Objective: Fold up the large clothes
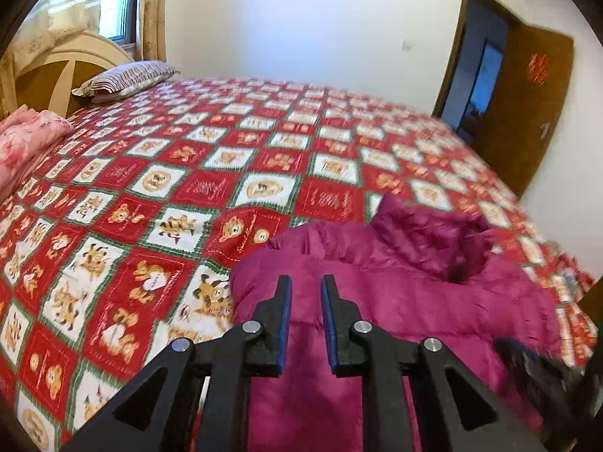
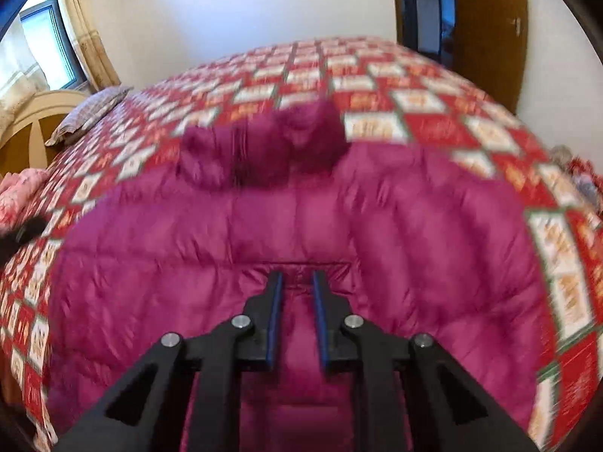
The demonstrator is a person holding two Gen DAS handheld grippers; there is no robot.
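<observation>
Right wrist view has the magenta puffer jacket (image 2: 301,226) spread flat on the bed's red teddy-bear quilt (image 2: 433,113), collar end away from me. My right tool (image 2: 297,282) hovers over its middle, narrow gap, nothing pinched. Left tool (image 1: 306,286) sits over the jacket's left edge, same deal: slightly apart, empty. Striped pillow (image 1: 124,79) by the headboard.

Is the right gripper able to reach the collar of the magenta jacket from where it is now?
Probably yes. The right gripper hangs over the jacket, and only bare quilted fabric lies between it and the collar.
</observation>
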